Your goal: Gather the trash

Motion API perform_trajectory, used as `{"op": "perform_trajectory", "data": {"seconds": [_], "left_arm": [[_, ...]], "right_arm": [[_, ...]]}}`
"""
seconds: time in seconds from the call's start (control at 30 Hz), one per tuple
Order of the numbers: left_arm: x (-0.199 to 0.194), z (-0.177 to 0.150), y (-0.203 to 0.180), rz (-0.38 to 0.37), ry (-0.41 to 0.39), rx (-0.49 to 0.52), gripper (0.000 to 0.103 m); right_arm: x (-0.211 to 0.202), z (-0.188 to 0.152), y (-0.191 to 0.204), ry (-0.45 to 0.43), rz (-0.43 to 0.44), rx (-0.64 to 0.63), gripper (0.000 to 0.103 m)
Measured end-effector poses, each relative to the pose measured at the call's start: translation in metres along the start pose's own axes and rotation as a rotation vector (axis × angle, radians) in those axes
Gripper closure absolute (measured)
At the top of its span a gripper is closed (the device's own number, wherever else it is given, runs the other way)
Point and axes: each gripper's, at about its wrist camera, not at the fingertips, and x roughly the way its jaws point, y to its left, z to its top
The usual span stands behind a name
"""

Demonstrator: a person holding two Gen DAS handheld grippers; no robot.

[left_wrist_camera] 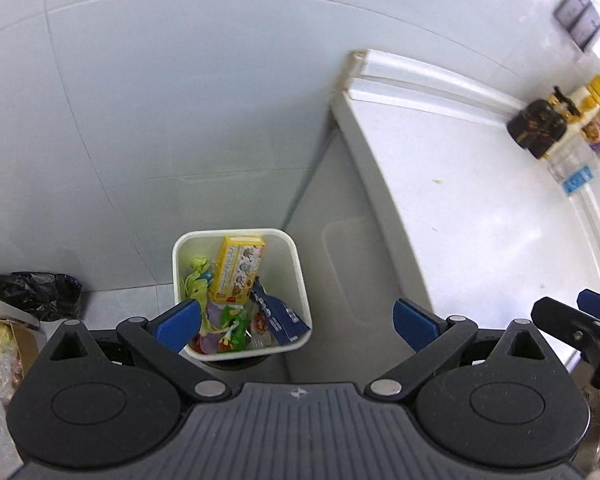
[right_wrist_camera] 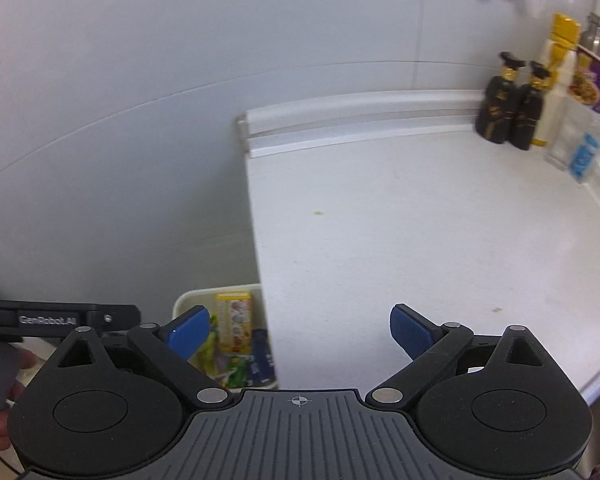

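Hovering over the white bin point(left_wrist_camera: 237, 236), lower centre, full of wrappers and a yellow box point(left_wrist_camera: 239, 270) | left gripper point(left_wrist_camera: 297, 322) and right gripper point(right_wrist_camera: 300, 332) both gaping, empty | drop looks done | next: scan white counter point(right_wrist_camera: 420, 240); only specks there, perhaps crumbs.

trash point(left_wrist_camera: 235, 300) in bin point(left_wrist_camera: 300, 272) — beside counter point(left_wrist_camera: 480, 200)
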Motion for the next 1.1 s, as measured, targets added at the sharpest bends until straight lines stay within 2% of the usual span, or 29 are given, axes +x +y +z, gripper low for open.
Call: {"op": "perform_trajectory", "data": {"seconds": [0.23, 0.33, 1.1], "left_arm": [[-0.008, -0.01, -0.023, 0.011, 0.034, 0.018, 0.001], [-0.012, -0.012, -0.031, 0.043, 0.031, 0.056, 0.001], [-0.02, -0.014, -0.043, 0.105, 0.005, 0.079, 0.001]], "right_arm": [[-0.018, -0.012, -0.009, 0.014, -0.07, -0.016, 0.003], [-0.022, -0.014, -0.008, 0.006, -0.091, -0.027, 0.003], [-0.021, -0.016, -0.004, -0.004, -0.084, -0.037, 0.002]]}}
